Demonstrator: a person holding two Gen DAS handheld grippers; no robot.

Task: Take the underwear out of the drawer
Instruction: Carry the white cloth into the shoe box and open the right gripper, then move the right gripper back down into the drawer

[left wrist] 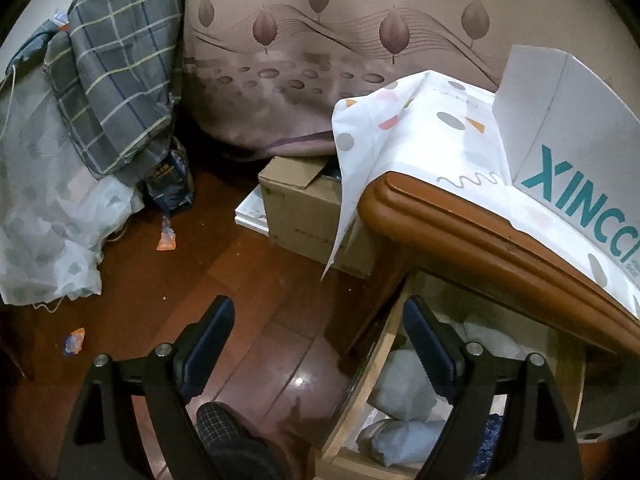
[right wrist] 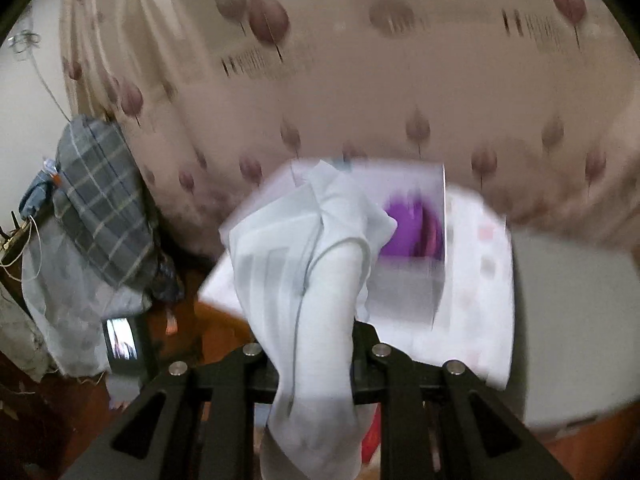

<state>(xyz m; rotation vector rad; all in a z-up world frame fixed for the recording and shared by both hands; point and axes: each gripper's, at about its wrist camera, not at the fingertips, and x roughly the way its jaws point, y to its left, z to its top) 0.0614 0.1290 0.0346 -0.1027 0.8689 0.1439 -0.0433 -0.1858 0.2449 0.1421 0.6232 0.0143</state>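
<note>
Leaf-patterned curtain (left wrist: 320, 60) hangs behind a cardboard box (left wrist: 308, 208) on dark wooden floor (left wrist: 180, 272).

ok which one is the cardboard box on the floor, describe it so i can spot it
Start at the brown wooden cabinet draped with a white dotted cloth. Just beyond its corner, below the leaf-patterned curtain, sits the plain tan cardboard box, flaps ajar, unlike the white printed box on top.

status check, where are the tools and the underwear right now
Right tool shut on the pale underwear, garment draped over it. Left tool open, empty, beside the open drawer. Nothing in the way.
</note>
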